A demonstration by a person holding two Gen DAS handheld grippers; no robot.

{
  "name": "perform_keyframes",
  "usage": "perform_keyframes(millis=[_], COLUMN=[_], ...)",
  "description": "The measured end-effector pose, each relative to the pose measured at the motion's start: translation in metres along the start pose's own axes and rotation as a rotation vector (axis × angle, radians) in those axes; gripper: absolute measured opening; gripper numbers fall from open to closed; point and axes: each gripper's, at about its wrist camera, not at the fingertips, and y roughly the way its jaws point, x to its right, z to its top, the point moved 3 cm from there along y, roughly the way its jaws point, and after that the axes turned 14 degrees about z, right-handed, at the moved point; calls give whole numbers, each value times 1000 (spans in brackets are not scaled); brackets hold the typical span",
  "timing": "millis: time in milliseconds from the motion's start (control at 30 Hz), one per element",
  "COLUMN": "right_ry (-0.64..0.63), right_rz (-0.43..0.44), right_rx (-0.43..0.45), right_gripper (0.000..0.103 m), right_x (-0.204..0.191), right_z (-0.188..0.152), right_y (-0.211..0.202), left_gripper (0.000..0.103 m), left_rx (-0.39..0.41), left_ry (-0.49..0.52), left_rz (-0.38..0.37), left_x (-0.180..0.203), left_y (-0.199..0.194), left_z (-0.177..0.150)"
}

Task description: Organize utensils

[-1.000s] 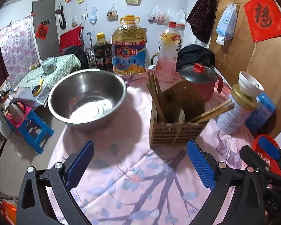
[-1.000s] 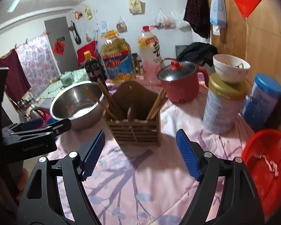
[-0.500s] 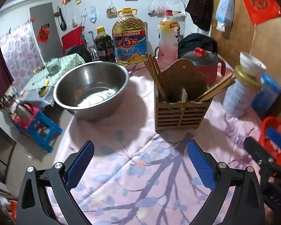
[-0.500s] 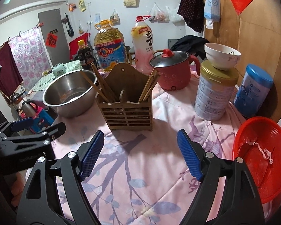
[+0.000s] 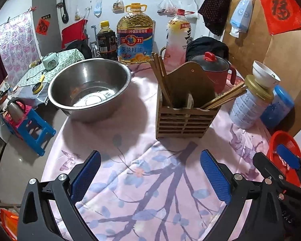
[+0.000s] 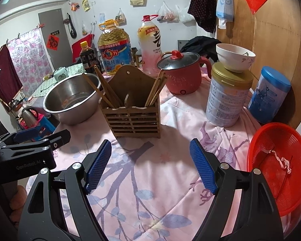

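A slatted wooden utensil holder [image 5: 182, 118] [image 6: 133, 118] stands on the pink flowered tablecloth [image 5: 146, 190], with chopsticks [image 5: 161, 80] [image 6: 106, 90] leaning out of its left and right compartments. My left gripper [image 5: 150, 172] hovers open over the cloth in front of the holder, nothing between its blue pads. My right gripper [image 6: 150, 162] is open too, a little short of the holder, and empty. Each gripper shows at the edge of the other's view.
A steel bowl [image 5: 90, 86] sits left of the holder. Behind stand an oil jug [image 5: 135, 38], bottles and a red pot [image 6: 182, 74]. At the right are a tin [image 6: 228, 98] with a white bowl on top, a blue canister [image 6: 268, 94] and a red basket [image 6: 279, 164].
Both grippers have drawn back a little from the holder and tilted slightly, so the table's objects sit further off in the frames. Jaws stay wide and empty.
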Motion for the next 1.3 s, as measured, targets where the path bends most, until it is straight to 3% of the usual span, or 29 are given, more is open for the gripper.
perform_keyframes(millis=[167,1300], right_ry=[-5,-7], right_rz=[-2,-3], right_rx=[-1,-5], right_gripper=[78,78], right_x=[0,1], right_z=[0,-1], right_y=[2,6], left_gripper=[97,97], left_rx=[20,23], left_ry=[15,54], left_rz=[28,44], left_x=[3,10], left_y=[0,2], left_z=[2,2])
